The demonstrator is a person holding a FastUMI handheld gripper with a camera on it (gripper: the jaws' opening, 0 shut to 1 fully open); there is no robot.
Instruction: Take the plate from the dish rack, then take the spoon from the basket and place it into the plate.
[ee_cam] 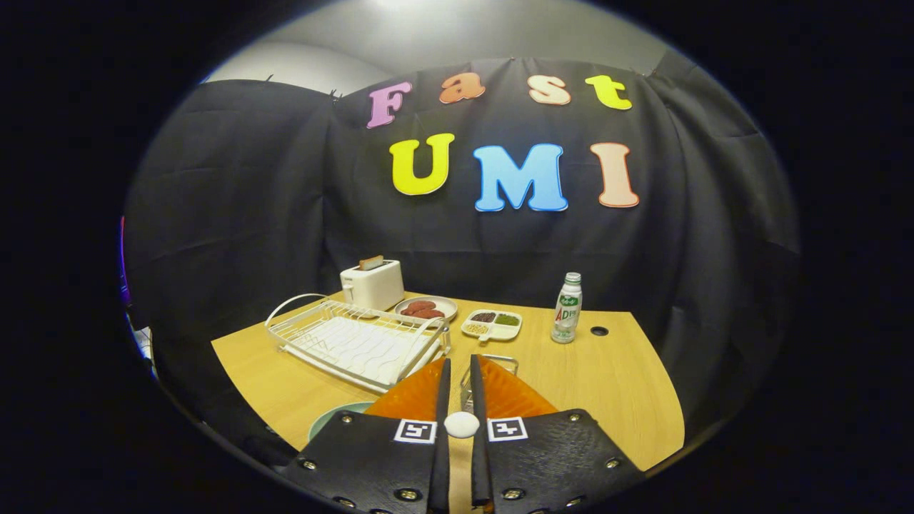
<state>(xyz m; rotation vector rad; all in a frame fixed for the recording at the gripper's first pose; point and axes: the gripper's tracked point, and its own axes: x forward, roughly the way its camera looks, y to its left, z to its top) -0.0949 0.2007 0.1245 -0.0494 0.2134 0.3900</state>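
My gripper [460, 360] hovers above the near part of the wooden table [607, 378], its fingers almost together. Between them, some way back from the tips, sits a small white rounded end that looks like the spoon [462, 424]; the rest of it is hidden. Just ahead of the fingertips and partly covered by them stands the wire basket [493, 364]. A pale green plate [335, 421] lies on the table to the left, mostly under the left finger. The white wire dish rack [357, 343] stands ahead on the left with nothing in it.
Behind the rack stand a white toaster [371, 284] with a slice in it and a plate of sausages [426, 308]. A divided dish of grains [491, 323], a small bottle [567, 308] and a cable hole [599, 330] are further right.
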